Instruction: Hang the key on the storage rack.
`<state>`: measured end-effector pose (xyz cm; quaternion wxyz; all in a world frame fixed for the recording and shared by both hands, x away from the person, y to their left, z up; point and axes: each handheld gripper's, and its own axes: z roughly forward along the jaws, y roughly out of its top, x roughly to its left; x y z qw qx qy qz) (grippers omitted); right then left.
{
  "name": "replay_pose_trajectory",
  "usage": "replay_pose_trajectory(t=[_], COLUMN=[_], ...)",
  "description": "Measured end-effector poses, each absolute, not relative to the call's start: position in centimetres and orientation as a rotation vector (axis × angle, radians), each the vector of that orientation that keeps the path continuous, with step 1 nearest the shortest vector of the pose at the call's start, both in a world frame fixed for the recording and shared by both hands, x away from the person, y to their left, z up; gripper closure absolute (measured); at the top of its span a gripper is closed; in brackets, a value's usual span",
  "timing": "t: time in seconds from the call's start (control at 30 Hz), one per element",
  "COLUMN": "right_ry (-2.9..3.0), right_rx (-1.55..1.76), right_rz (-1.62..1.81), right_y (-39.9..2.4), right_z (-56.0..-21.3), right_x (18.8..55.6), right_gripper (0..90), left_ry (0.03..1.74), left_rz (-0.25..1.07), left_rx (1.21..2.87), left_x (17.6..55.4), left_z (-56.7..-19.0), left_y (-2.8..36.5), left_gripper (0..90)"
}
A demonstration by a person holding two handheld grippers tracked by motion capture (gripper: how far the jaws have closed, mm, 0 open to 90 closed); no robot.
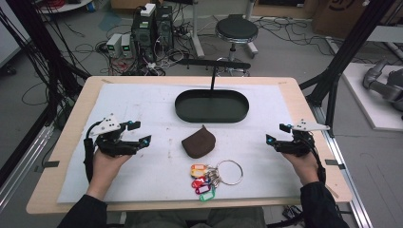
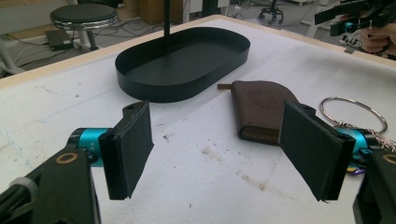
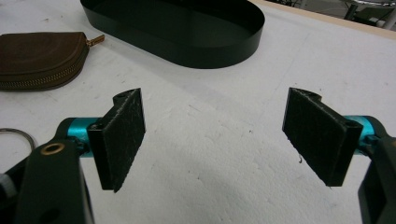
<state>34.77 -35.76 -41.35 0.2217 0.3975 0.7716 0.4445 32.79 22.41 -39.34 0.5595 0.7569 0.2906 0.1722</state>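
A brown zip pouch (image 1: 198, 142) lies at the middle of the white mat, in front of a black oval tray (image 1: 212, 105). A bunch of keys with coloured tags (image 1: 203, 181) on a metal ring (image 1: 230, 172) rests near the front edge. My left gripper (image 1: 141, 132) hovers open at the left, its jaws pointing toward the pouch (image 2: 259, 108). My right gripper (image 1: 277, 134) stands open at the right with nothing between its pads. The right gripper view has the pouch (image 3: 39, 58) at upper left and the tray (image 3: 177, 23) ahead.
The white mat (image 1: 142, 104) covers a wooden table (image 1: 71, 123). A thin black post (image 1: 213, 76) rises from the tray's far side. A stool (image 1: 236, 31), computer boxes and cables stand on the floor beyond the table; black frame legs flank both sides.
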Motion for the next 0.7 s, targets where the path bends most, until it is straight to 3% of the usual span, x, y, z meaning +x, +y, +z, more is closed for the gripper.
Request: replay_pose_trajectory(t=[0.7], right_ry=[2.132], right_rx=[1.097], right_rz=[1.229], right_y=[-35.63], right_z=[-41.4], right_x=[34.9], right_gripper=[21.6], left_ry=[0.682], left_rz=[0.386], left_rx=[1.807], left_x=[32.74], left_z=[-39.77], left_y=[21.5], left_gripper=[26.0])
